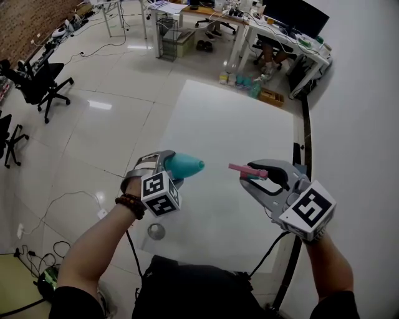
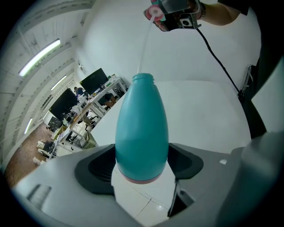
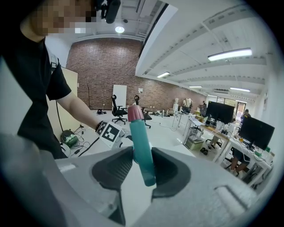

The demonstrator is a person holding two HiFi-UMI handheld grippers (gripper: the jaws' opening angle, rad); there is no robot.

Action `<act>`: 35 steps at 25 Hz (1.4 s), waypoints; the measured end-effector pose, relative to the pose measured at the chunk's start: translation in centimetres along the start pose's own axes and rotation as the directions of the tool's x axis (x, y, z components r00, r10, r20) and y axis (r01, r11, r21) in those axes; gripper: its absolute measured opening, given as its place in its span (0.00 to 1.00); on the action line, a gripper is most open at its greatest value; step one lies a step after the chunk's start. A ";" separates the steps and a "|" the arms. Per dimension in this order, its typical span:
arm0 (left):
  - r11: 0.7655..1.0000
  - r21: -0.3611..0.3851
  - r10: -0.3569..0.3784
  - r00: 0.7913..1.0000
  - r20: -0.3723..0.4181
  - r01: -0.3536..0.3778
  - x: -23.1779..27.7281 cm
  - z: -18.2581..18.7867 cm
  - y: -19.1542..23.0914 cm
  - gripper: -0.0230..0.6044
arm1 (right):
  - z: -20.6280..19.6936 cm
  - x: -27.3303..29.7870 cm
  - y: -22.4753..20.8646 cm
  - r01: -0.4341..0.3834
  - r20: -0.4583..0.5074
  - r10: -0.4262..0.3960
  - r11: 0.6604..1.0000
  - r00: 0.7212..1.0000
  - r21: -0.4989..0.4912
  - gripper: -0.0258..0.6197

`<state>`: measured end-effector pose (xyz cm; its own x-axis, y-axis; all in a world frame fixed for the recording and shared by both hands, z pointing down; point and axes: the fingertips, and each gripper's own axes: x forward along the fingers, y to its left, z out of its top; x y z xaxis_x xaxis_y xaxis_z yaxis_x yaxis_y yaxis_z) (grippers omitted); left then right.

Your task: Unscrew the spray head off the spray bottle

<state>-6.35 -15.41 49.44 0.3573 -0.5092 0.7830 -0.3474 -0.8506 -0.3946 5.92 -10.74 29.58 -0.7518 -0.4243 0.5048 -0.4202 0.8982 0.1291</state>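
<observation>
Both grippers are up above the white table (image 1: 237, 124). The teal spray bottle (image 1: 185, 166) lies sideways in my left gripper (image 1: 171, 167), whose jaws are shut on its body. In the left gripper view the bottle (image 2: 142, 128) points away with its neck bare and open. My right gripper (image 1: 259, 174) is shut on the pink-and-teal spray head (image 1: 248, 170), a short gap right of the neck. The left gripper view shows the spray head (image 2: 154, 12) and a thin clear tube (image 2: 145, 44) running down toward the neck. The spray head (image 3: 140, 142) stands between the right gripper's (image 3: 142, 166) jaws.
The table's right edge runs along a white wall (image 1: 361, 124). Desks with monitors (image 1: 293, 25) stand at the back. Office chairs (image 1: 40, 84) sit at the left. Cables and a small round grey object (image 1: 156, 232) lie on the tiled floor by the table's near corner.
</observation>
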 end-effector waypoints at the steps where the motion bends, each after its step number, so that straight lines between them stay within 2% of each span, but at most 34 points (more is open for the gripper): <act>1: 1.000 0.008 -0.001 1.000 0.000 0.001 -0.1 0.0 0.0 0.66 | 0.0 0.2 0.1 -0.004 -0.006 0.003 1.000 1.000 -0.004 0.23; 6: 0.998 0.062 -0.025 1.000 -0.008 0.026 -1.0 0.8 -0.3 0.66 | -0.3 0.8 0.7 -0.029 -0.030 0.028 0.999 0.999 -0.035 0.23; 11: 0.989 0.120 -0.081 0.996 -0.024 0.083 -2.1 1.5 -1.5 0.66 | -0.8 1.1 2.6 -0.089 -0.064 0.080 0.983 0.995 -0.158 0.23; 16: 0.970 0.184 -0.155 0.987 -0.041 0.160 -3.5 1.8 -3.3 0.66 | -1.8 1.1 5.4 -0.153 -0.115 0.123 0.939 0.986 -0.308 0.23; 20: 0.942 0.234 -0.232 0.970 -0.070 0.242 -4.4 2.6 -4.2 0.66 | -1.9 0.8 6.5 -0.179 -0.109 0.145 0.880 0.983 -0.441 0.23; 23: 0.915 0.266 -0.292 0.952 -0.086 0.305 -5.2 2.4 -5.3 0.66 | -2.4 1.0 8.1 -0.192 -0.135 0.141 0.816 0.981 -0.546 0.23; 27: 0.874 0.305 -0.362 0.925 -0.114 0.379 -6.3 1.6 -6.8 0.66 | -3.4 1.4 10.1 -0.205 -0.173 0.118 0.701 0.978 -0.683 0.23; 29: 0.855 0.319 -0.388 0.913 -0.127 0.408 -6.6 1.4 -7.5 0.66 | -4.1 1.5 10.8 -0.218 -0.193 0.109 0.629 0.975 -0.746 0.23; 35: 0.795 0.360 -0.464 0.871 -0.159 0.489 -7.3 1.2 -9.6 0.66 | -5.5 1.9 13.0 -0.229 -0.213 0.083 0.383 0.974 -0.895 0.23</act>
<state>-4.60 -3.70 46.87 0.3352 -0.0281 0.9417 0.2109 -0.9720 -0.1041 1.82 0.75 36.91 -0.6586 -0.3137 0.6840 0.4660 0.5436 0.6981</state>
